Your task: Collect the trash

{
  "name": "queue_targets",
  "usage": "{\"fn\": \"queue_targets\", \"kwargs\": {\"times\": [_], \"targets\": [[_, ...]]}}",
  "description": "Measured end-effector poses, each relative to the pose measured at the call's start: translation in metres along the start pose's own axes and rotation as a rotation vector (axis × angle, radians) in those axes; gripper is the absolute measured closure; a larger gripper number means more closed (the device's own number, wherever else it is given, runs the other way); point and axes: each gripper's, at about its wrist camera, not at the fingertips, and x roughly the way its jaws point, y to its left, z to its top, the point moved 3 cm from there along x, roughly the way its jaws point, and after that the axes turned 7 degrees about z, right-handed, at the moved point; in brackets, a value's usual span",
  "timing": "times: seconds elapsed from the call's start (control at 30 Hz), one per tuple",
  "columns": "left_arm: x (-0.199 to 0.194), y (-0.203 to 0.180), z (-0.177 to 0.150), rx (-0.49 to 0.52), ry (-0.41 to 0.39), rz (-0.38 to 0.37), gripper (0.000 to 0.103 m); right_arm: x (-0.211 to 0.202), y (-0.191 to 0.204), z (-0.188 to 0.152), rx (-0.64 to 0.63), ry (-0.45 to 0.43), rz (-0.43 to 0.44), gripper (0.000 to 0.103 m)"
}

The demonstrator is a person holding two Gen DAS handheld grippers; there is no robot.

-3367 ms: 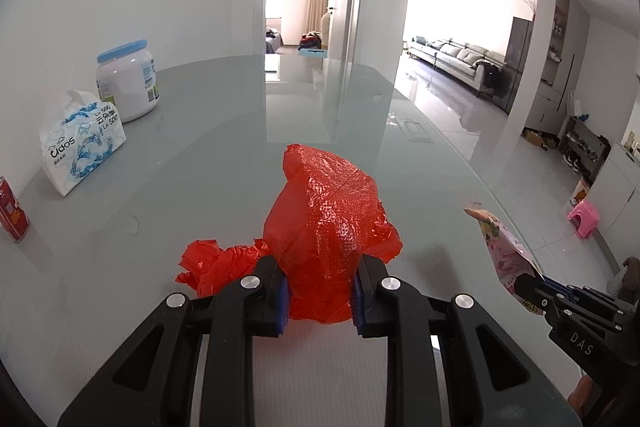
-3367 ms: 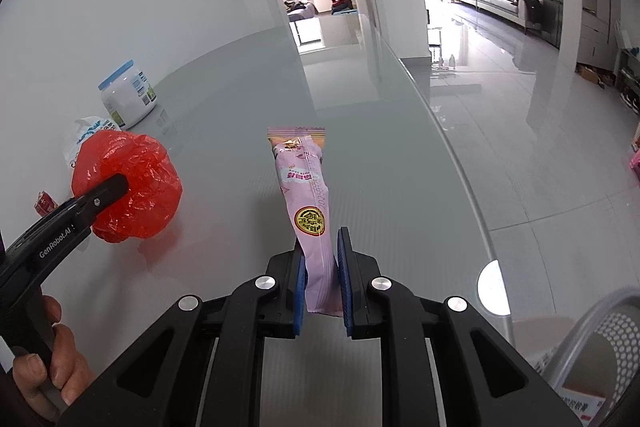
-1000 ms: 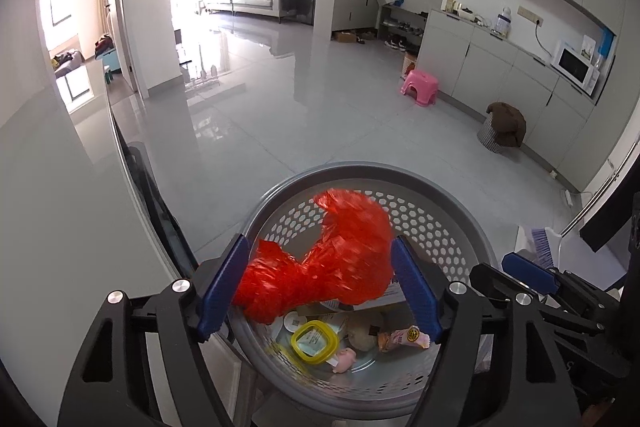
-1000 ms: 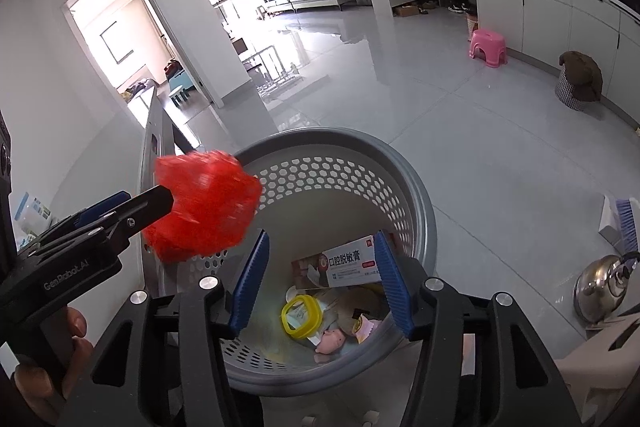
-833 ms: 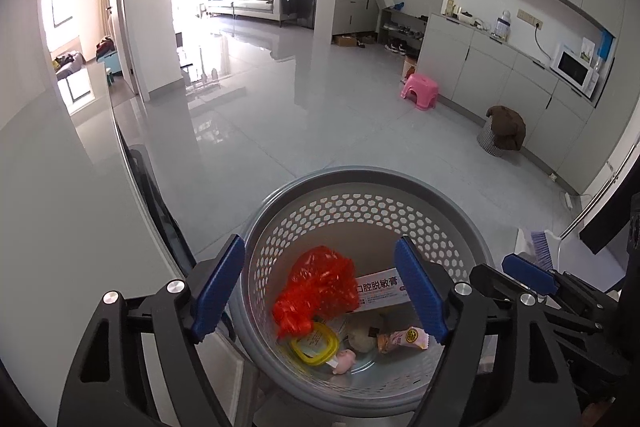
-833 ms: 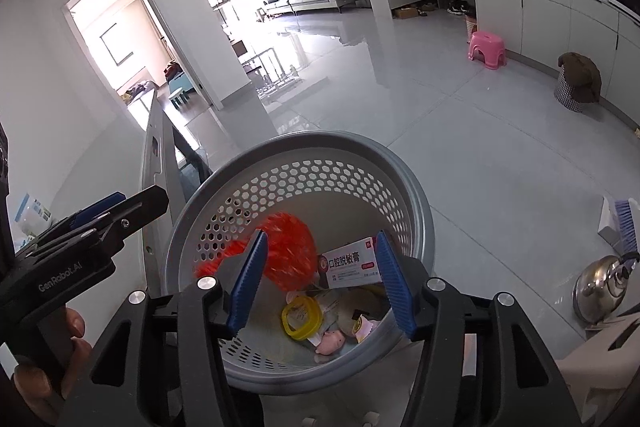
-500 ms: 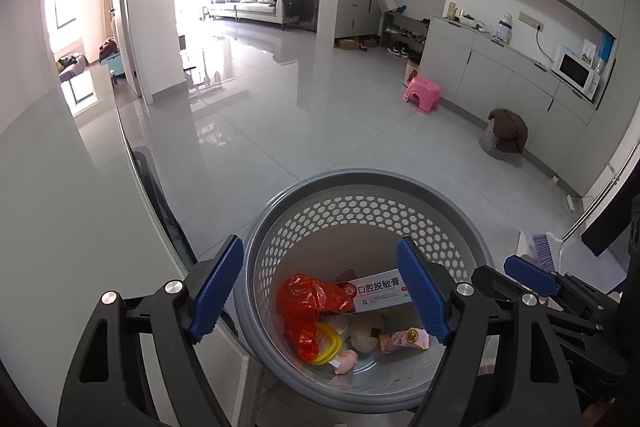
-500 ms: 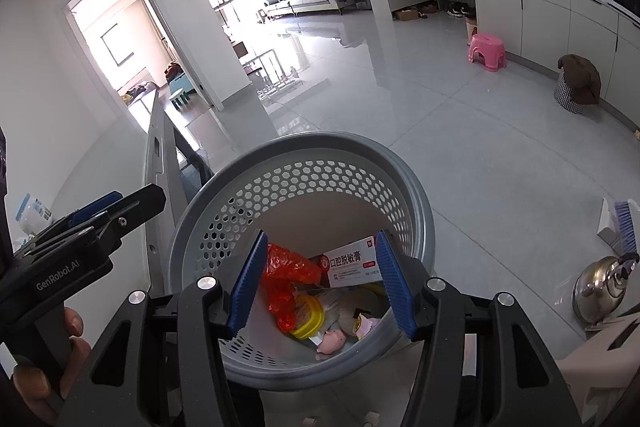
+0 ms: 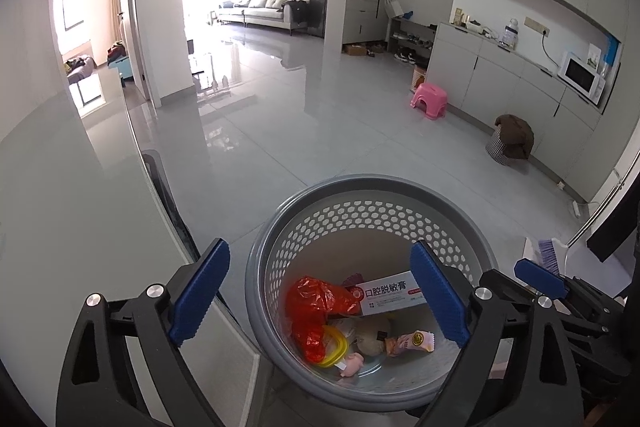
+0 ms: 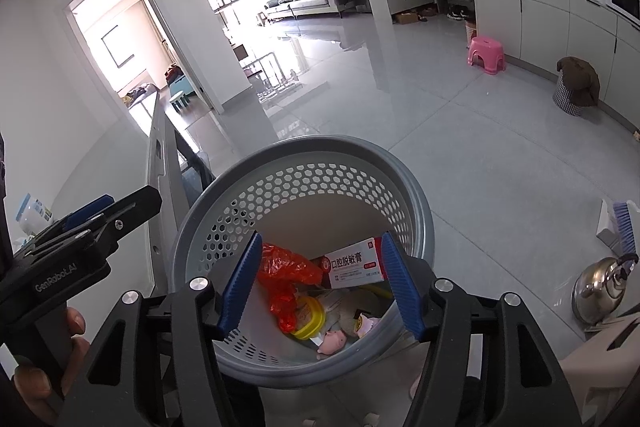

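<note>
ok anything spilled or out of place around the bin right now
Nothing stands out. The grey bin stands upright, and the red plastic bag, the white box and the pink wrapper all lie inside it. No trash shows on the floor around it. The left gripper and right gripper are open and empty.

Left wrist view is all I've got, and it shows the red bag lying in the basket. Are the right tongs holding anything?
Observer: No. The right tongs are open and empty, poised over the grey basket.
Operator: Is there anything on the floor on that side that I'm missing?
Observer: A steel kettle stands on the floor to the right of the basket.
Operator: Can you see anything back on the table?
Observer: A white jar with a blue lid shows at the far left, on the table.
</note>
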Motion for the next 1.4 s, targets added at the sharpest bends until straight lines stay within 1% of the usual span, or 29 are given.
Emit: {"fn": "queue_targets", "kwargs": {"times": [0.03, 0.2, 0.27, 0.53, 0.97, 1.3, 1.4], "targets": [[0.000, 0.001, 0.000, -0.001, 0.000, 0.003, 0.012, -0.002, 0.001, 0.000, -0.001, -0.003, -0.002, 0.037], [-0.001, 0.004, 0.000, -0.004, -0.003, 0.026, 0.010, -0.003, 0.003, 0.002, -0.005, -0.004, -0.002, 0.036], [-0.001, 0.005, -0.001, -0.008, -0.003, 0.029, 0.010, -0.004, 0.002, 0.002, -0.004, -0.005, 0.001, 0.034], [-0.002, 0.007, -0.002, -0.005, -0.002, 0.041, 0.007, -0.006, 0.002, 0.003, -0.003, -0.003, -0.001, 0.033], [0.001, 0.010, -0.005, -0.015, 0.017, 0.054, 0.006, -0.006, 0.002, 0.000, -0.005, -0.002, -0.001, 0.033], [-0.002, 0.013, -0.002, -0.009, 0.000, 0.111, 0.006, -0.006, 0.003, -0.001, -0.006, -0.001, -0.001, 0.033], [-0.003, 0.014, -0.001, -0.009, -0.003, 0.109, 0.006, -0.007, 0.003, -0.001, -0.008, 0.000, -0.001, 0.032]]}}
